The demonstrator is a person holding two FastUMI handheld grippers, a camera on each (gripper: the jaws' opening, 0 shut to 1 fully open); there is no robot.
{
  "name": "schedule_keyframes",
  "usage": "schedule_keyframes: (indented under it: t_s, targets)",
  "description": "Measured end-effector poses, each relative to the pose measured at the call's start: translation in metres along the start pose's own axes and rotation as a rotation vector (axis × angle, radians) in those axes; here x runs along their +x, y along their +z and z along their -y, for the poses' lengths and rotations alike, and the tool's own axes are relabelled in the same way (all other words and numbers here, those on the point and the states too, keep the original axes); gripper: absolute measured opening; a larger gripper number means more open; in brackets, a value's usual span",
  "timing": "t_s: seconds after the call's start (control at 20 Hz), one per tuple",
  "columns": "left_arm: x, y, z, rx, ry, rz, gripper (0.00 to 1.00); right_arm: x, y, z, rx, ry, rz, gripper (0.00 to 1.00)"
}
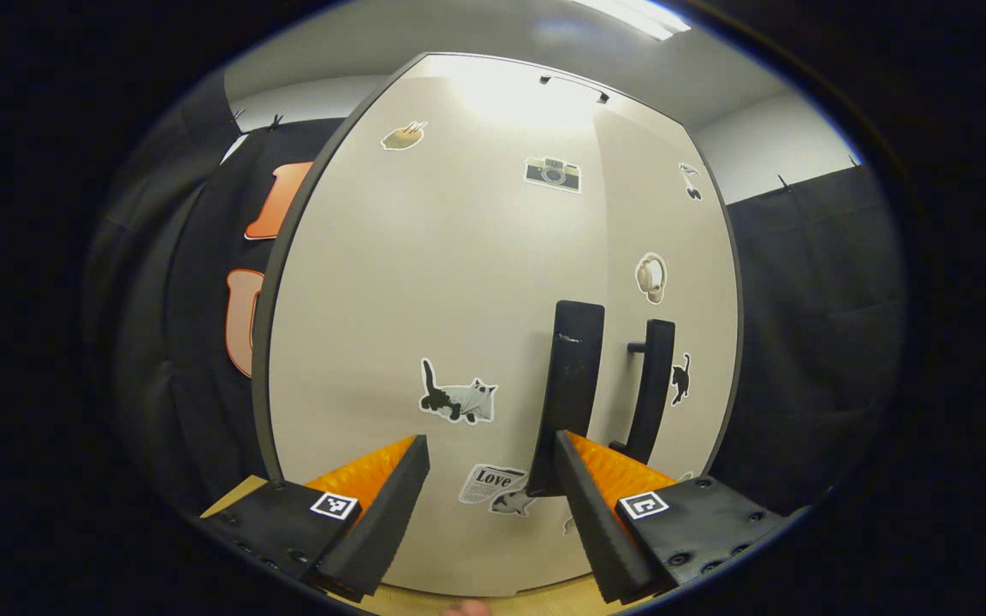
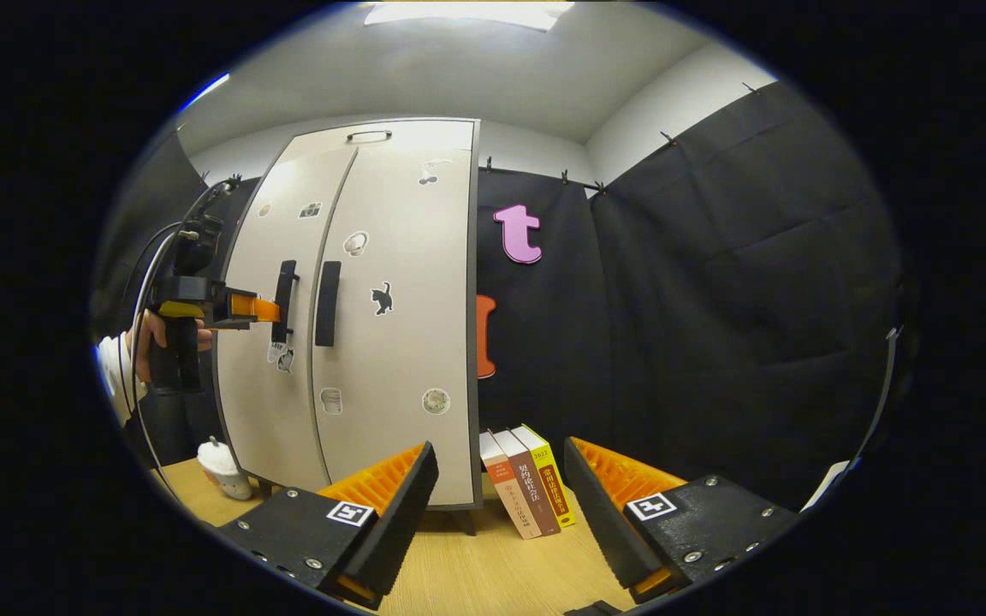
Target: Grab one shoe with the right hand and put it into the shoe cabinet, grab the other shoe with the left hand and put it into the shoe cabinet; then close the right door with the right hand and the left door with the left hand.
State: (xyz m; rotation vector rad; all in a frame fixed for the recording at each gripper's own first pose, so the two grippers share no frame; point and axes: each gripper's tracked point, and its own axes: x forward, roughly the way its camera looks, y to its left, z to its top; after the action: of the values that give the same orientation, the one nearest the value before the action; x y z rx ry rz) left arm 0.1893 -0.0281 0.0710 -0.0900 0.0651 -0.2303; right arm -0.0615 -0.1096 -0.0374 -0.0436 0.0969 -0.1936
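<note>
Jaws apart on both the left gripper (image 1: 491, 466) & right gripper (image 2: 500, 470); pale sticker-covered shoe cabinet (image 2: 390, 342) on the wooden desk (image 2: 493, 573) looks shut w/ shoes presumably inside, left at the black bar handle (image 1: 574, 393) of the left door, so last step; next: back off.

The pale, stickered shoe cabinet (image 2: 356, 316) stands upright, both doors seemingly shut, black handles side by side.

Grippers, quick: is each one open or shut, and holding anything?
Left gripper: open, holding nothing, up close to the left door's handle.
Right gripper: open, holding nothing, back from the cabinet.
</note>
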Motion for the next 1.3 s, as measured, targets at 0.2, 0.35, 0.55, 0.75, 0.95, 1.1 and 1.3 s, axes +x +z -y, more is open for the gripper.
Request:
schedule_keyframes:
  t_s: [0.2,0.35,0.55,0.75,0.95,1.1,1.3]
  targets:
    - [0.002,0.002,-0.004,0.006,0.018,0.024,0.96,0.007,0.007,-0.010,0.024,0.025,0.023,0.92]
    - [-0.008,0.007,-0.008,0.001,0.032,0.045,0.96,0.014,0.014,-0.014,0.053,0.051,0.017,0.92]
    - [-0.039,0.003,-0.005,-0.027,0.026,0.060,0.96,0.027,0.028,-0.015,0.032,0.071,0.027,0.92]
    - [-0.066,-0.011,-0.008,0.023,0.041,0.065,0.96,0.030,0.037,-0.023,0.003,0.068,0.041,0.92]
    - [-0.087,-0.029,-0.003,0.036,0.039,0.050,0.99,0.017,0.034,-0.038,0.002,0.072,0.028,0.92]
    - [-0.098,-0.036,0.001,0.030,0.042,0.057,0.96,0.011,0.029,-0.048,-0.005,0.081,0.016,0.92]
    - [-0.099,-0.034,0.008,0.050,0.030,0.087,0.96,0.007,0.030,-0.062,-0.021,0.114,0.018,0.92]
